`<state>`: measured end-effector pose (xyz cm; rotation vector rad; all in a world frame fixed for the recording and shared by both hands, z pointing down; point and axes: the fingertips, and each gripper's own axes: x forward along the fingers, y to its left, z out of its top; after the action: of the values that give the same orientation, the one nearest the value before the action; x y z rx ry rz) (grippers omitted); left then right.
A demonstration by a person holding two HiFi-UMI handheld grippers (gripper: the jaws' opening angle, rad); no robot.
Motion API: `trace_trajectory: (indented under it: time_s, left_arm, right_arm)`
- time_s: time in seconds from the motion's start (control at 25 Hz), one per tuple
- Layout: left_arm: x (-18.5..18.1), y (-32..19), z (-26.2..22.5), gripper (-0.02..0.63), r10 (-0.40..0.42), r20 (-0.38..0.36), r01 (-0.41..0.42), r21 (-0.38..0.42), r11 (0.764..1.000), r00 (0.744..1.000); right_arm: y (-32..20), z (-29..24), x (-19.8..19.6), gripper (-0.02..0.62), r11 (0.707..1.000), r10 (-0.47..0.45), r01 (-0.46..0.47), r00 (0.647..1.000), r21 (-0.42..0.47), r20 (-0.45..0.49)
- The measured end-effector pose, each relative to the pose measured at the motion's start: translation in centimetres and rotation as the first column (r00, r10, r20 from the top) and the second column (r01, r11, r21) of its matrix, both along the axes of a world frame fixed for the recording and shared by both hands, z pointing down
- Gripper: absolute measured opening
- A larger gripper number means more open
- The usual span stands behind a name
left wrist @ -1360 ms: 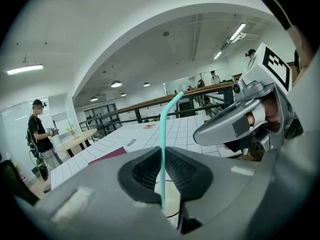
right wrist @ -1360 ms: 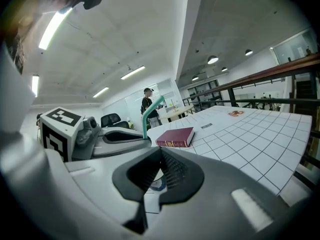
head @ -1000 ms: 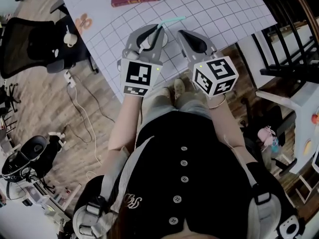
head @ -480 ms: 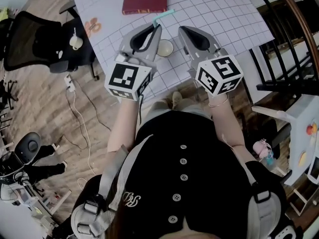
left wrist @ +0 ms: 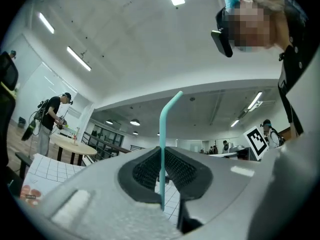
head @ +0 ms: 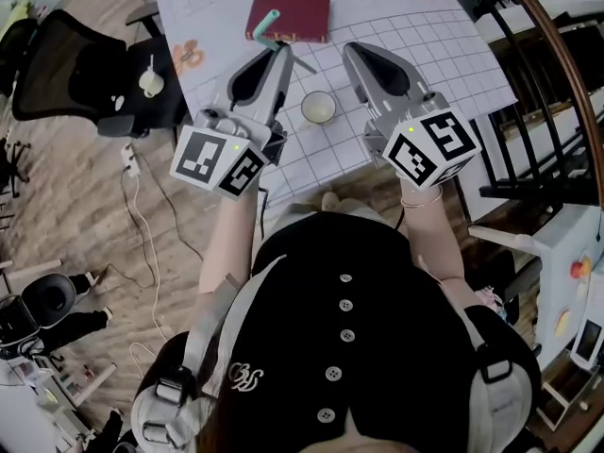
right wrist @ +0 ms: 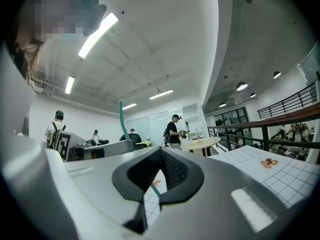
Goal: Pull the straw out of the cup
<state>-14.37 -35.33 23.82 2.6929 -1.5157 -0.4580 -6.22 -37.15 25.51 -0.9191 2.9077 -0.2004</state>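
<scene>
I have the left gripper [head: 280, 53] pinched nearly closed on the straw [head: 267, 19]. Its own view shows the thin teal tube clamped upright between the pads, bent end at the top. The straw is clear of the cup [head: 330, 111], which stands on the table [head: 415, 45] below and between my two grippers, looking empty. The right gripper [head: 355, 51] has its jaws together on nothing. A teal sliver shows through its gap, but I think that is only the straw's lower end seen beyond; the view is too cramped to be sure.

By my reading the pull is done, so the risks are in the handling. The hold is narrow on a smooth tube, so a quick wrist roll could let it pivot or slide out. The loose lower end hangs near the cup, and dropping my hand could tip it. Swinging forward risks clipping the book [head: 293, 17].
</scene>
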Motion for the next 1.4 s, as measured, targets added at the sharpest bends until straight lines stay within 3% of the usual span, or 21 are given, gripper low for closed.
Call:
trace_trajectory:
  time_s: [0.32,0.64,1.4]
  left_arm:
    - [-1.6,1.1,-0.9,0.021,-0.009,-0.079,0.014,0.067,0.998,0.997]
    - [-2.1,2.1,-1.0,0.021,0.025,-0.173,-0.009,0.094,0.995,0.985]
    - [-1.5,2.0,0.5,0.021,0.042,-0.214,-0.031,0.056,0.998,0.976]
  right_arm:
    - [0.5,-0.8,-1.4,0.0,0.996,-0.087,0.087,0.995,0.01,0.038]
    - [0.4,0.2,-0.5,0.0,0.996,-0.077,0.079,0.996,-0.033,0.037]
    - [2.0,1.8,-0.4,0.0,0.992,-0.112,0.11,0.994,-0.06,-0.02]
